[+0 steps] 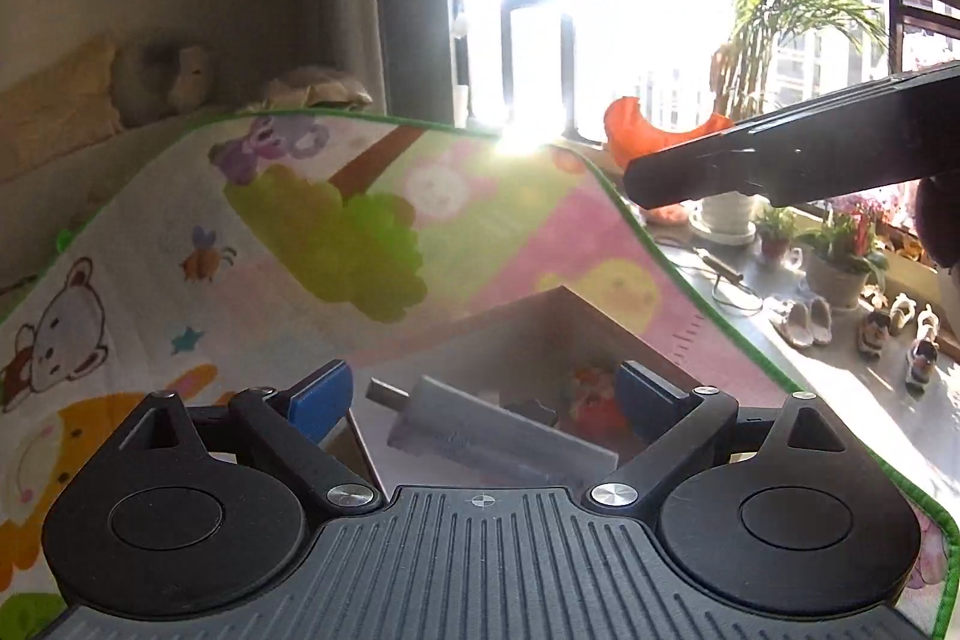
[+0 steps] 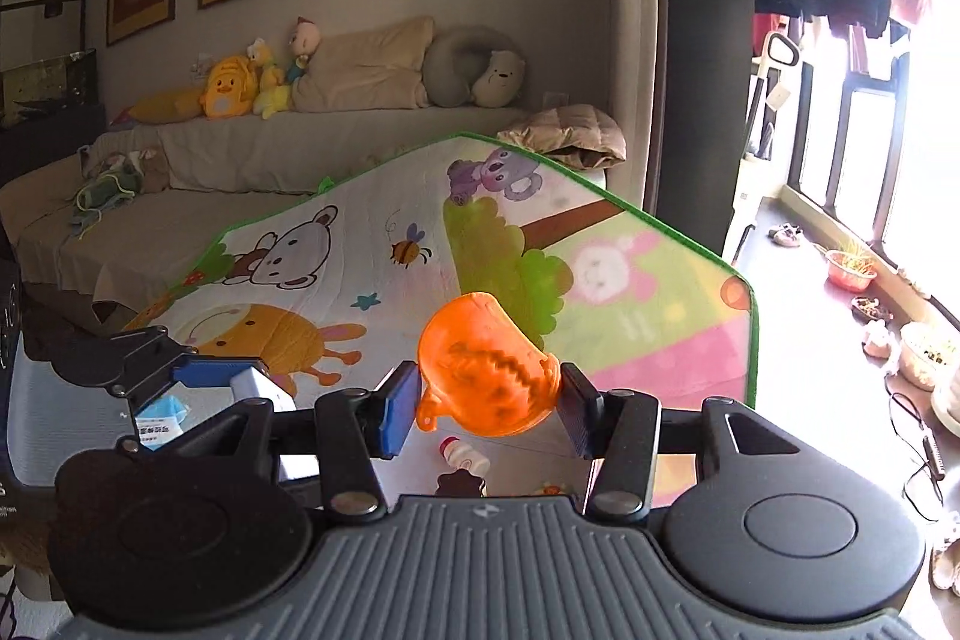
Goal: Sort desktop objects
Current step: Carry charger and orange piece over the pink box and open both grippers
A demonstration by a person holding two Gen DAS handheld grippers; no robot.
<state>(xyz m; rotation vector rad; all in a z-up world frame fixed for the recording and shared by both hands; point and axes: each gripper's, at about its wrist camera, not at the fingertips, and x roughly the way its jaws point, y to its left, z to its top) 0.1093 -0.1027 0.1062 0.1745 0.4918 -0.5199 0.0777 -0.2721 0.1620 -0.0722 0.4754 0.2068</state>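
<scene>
My right gripper [image 2: 489, 403] is shut on an orange plastic toy [image 2: 483, 370] and holds it above the cartoon play mat [image 2: 630, 292]. The same toy [image 1: 636, 133] shows in the left wrist view, held high at the far right by the right gripper's black finger [image 1: 780, 160]. My left gripper [image 1: 483, 394] is open, hovering over a cardboard box [image 1: 540, 316] that holds a grey USB-type block [image 1: 492, 430] and a red-orange toy [image 1: 594, 397]. In the right wrist view the left gripper [image 2: 198, 376] sits at the left over a white item [image 2: 258, 388].
A small white bottle [image 2: 465, 454] and a dark piece [image 2: 459, 484] lie below the right gripper. The mat's green edge [image 1: 708, 292] drops to a floor with plant pots [image 1: 840, 268] and shoes [image 1: 804, 322]. A sofa with plush toys [image 2: 240, 88] stands behind.
</scene>
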